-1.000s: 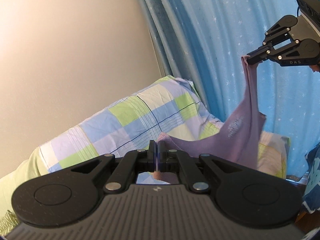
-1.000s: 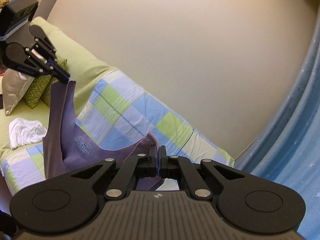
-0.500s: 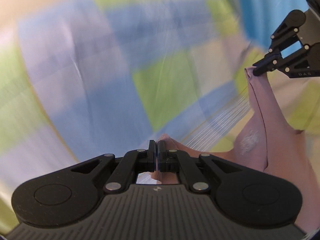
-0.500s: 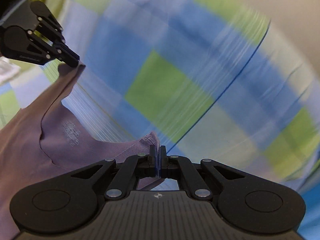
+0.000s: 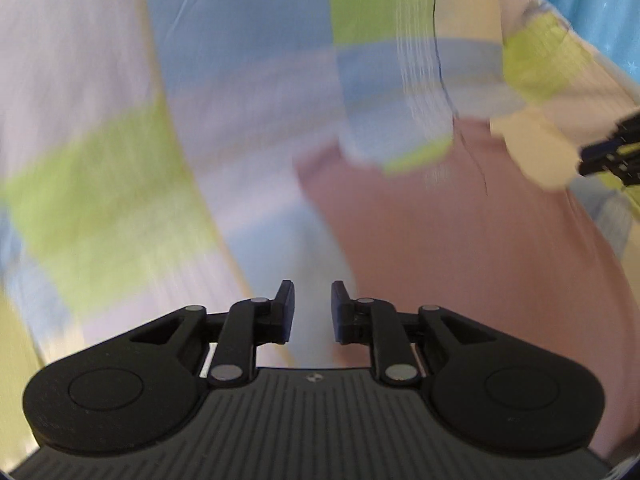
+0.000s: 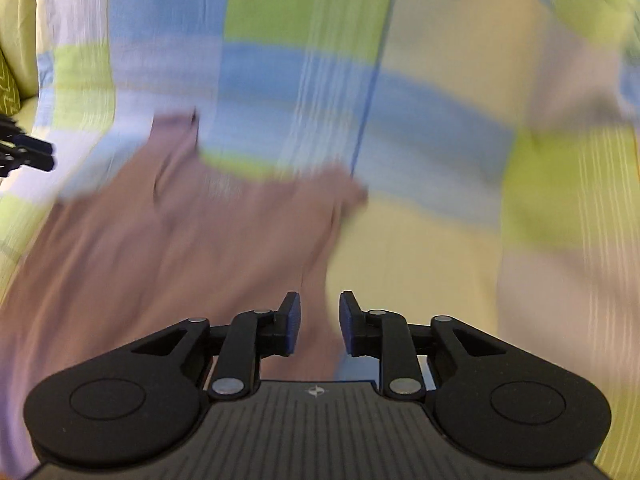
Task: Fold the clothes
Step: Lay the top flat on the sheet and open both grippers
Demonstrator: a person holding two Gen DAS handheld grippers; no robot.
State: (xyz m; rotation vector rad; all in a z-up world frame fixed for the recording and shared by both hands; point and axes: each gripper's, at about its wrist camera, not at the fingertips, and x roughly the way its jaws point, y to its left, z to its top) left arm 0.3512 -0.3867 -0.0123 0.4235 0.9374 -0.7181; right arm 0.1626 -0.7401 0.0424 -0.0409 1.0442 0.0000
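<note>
Both of my claws are empty, and I take the views one at a time. From my left wrist camera, the left gripper (image 5: 311,306) has its jaws parted with a clear gap and nothing between the pads. Ahead and to the right lies the mauve top (image 5: 460,248), spread on the checked bedspread (image 5: 120,160) of blue, green and lilac squares. My right gripper (image 5: 612,152) shows only as a black tip at the right edge, just beside the garment's far corner; from here I cannot tell how it stands. A strip of blue curtain (image 5: 600,4) shows in the upper right.

From my right wrist camera, the right gripper (image 6: 319,314) is likewise parted, holding nothing. The mauve top (image 6: 168,248) lies ahead to the left on the bedspread (image 6: 440,140), its straps pointing away from me. My left gripper (image 6: 28,152) pokes in at the left edge, apart from the cloth. Everything is motion-blurred.
</note>
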